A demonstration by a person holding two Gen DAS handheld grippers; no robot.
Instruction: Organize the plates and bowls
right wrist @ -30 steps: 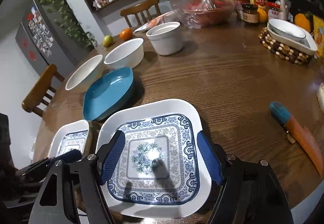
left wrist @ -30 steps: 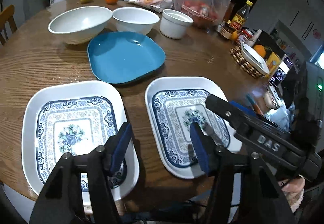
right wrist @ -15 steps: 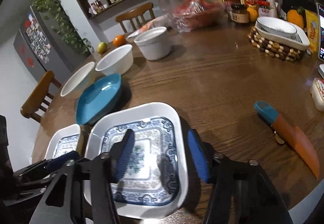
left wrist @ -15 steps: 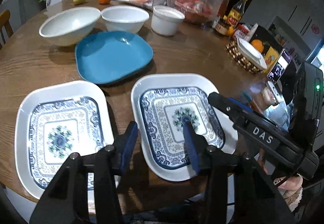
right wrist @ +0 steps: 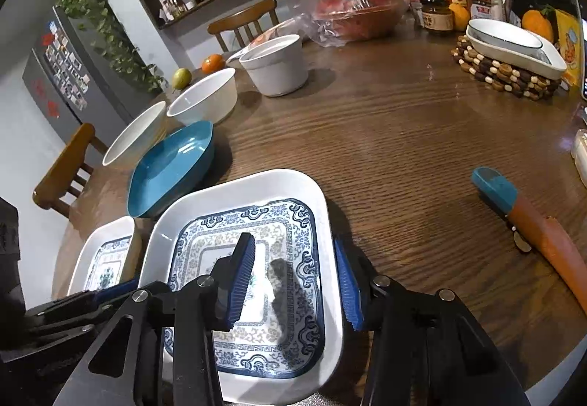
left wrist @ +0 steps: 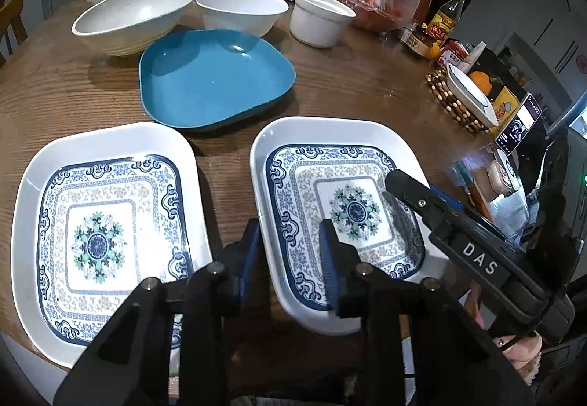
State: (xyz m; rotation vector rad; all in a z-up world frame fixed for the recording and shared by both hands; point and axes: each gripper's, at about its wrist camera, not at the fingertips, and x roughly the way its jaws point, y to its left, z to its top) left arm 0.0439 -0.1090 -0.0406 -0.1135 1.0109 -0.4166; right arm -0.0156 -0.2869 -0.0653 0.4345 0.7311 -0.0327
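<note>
Two white plates with blue patterns lie side by side at the near table edge. My left gripper (left wrist: 290,252) is open and straddles the left rim of the right patterned plate (left wrist: 341,164); the left patterned plate (left wrist: 106,178) lies beside it. My right gripper (right wrist: 293,277) is open and straddles the right rim of the same plate (right wrist: 220,222). A blue plate (left wrist: 216,83), two white bowls (left wrist: 135,17) (left wrist: 242,11) and a white pot (left wrist: 323,21) stand behind.
A beaded trivet with a white dish (right wrist: 510,54) sits at the right. An orange knife with a blue handle (right wrist: 532,226) lies right of the plate. A plastic bag of red fruit (right wrist: 352,2), bottles and jars stand at the back. Chairs surround the table.
Both grippers have narrowed and shifted onto opposite rims of the right patterned plate: the left moved right to its left rim, the right moved right to its right rim.
</note>
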